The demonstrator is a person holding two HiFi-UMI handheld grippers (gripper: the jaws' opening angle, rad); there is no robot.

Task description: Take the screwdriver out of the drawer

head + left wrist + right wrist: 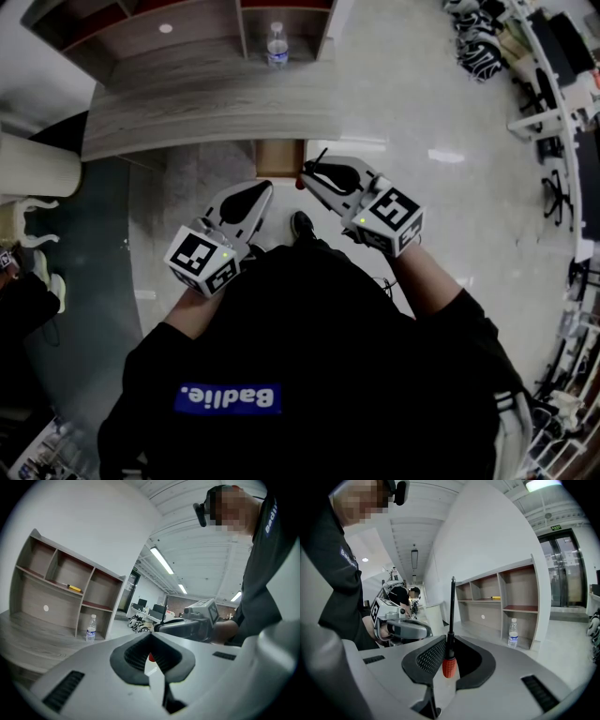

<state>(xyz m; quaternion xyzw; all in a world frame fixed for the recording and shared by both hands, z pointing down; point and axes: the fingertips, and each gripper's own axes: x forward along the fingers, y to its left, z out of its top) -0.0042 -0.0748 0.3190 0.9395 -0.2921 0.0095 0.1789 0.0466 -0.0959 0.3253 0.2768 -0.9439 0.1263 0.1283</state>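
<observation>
Screwdriver (451, 620) was out of the drawer (279, 157), held by the right gripper (449, 639).
Its fingers gripped the stick above the red handle, tip up; a tight grip and a slow, steady lift seemed best. The left gripper (151, 637) had its fingers pressed together on nothing. Farther off, the open drawer under the surface (206, 112) looked bare, and a bottle (277, 45) stood in the shelf (187, 28).

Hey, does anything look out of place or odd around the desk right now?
Nothing is spilled or broken. Only two small things stand out: the drawer appears pulled out from the desk, and the screwdriver is held in the right gripper just above its red handle, with its shaft sticking up.
</observation>
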